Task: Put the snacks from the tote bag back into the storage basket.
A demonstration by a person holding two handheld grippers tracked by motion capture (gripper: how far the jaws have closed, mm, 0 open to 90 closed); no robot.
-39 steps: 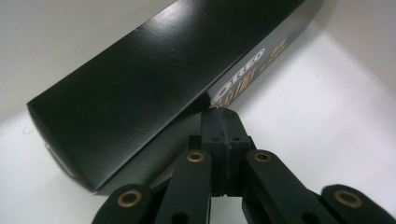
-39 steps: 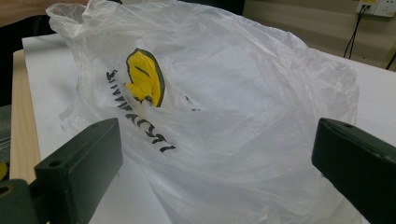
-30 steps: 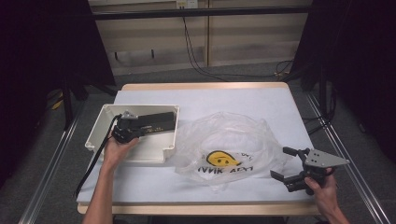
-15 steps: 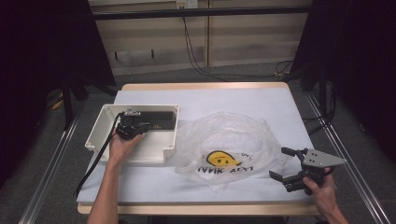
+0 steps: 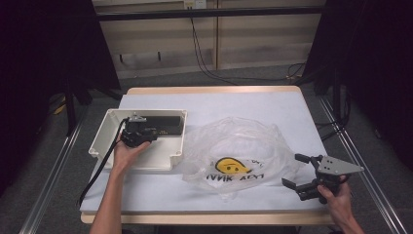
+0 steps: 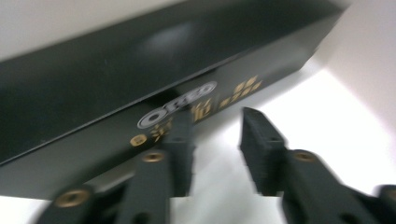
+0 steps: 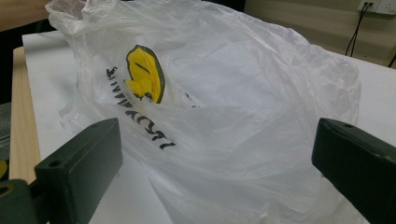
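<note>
In the white rectangular plastic tray at the left side of the table, a long black box with gold print lies along the far wall. The left gripper is inside this tray, just beside the near side of the box. Its jaws have just been opening; in the left gripper view they stand a little apart, next to the box (the picture is blurred), and nothing is pressed between them. To the right of the tray, in the middle of the table, lies a crumpled clear plastic bag with a yellow smiling face. The right gripper rests at the near right corner, jaws wide apart, pointing at the bag without touching it.
</note>
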